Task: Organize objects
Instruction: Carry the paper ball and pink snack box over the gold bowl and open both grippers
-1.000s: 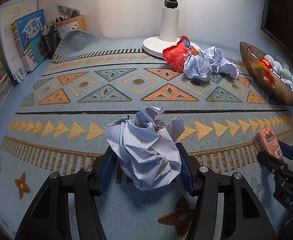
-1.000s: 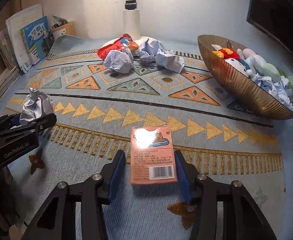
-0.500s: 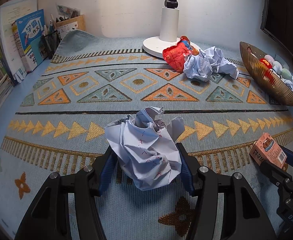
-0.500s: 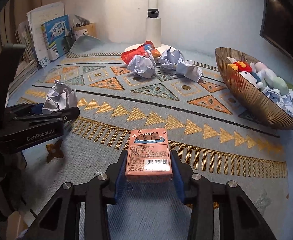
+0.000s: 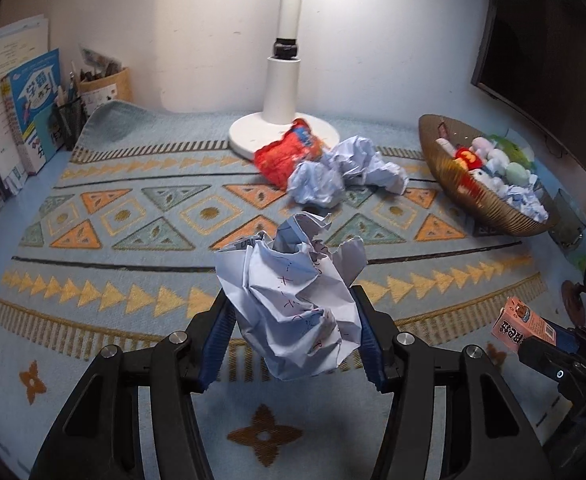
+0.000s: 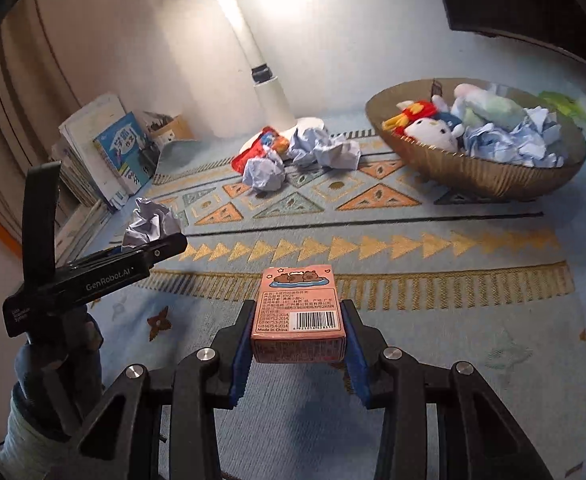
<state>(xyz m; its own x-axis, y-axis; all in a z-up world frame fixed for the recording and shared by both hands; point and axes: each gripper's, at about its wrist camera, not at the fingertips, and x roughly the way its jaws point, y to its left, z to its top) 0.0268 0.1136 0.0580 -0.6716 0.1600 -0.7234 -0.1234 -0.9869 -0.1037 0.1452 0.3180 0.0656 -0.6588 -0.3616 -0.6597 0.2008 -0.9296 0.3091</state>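
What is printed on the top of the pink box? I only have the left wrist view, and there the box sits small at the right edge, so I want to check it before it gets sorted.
Observer: The pink box has a barcode and small print facing up, with a cartoon picture of two brown animals at its far end.
Operator: Is the right gripper gripping it squarely?
Observer: Yes, the right gripper is shut on the box, with one blue pad against each long side.
Operator: What is in the near end of the bowl?
Observer: The bowl holds a red and yellow soft toy and a white one there, with crumpled paper to their right.
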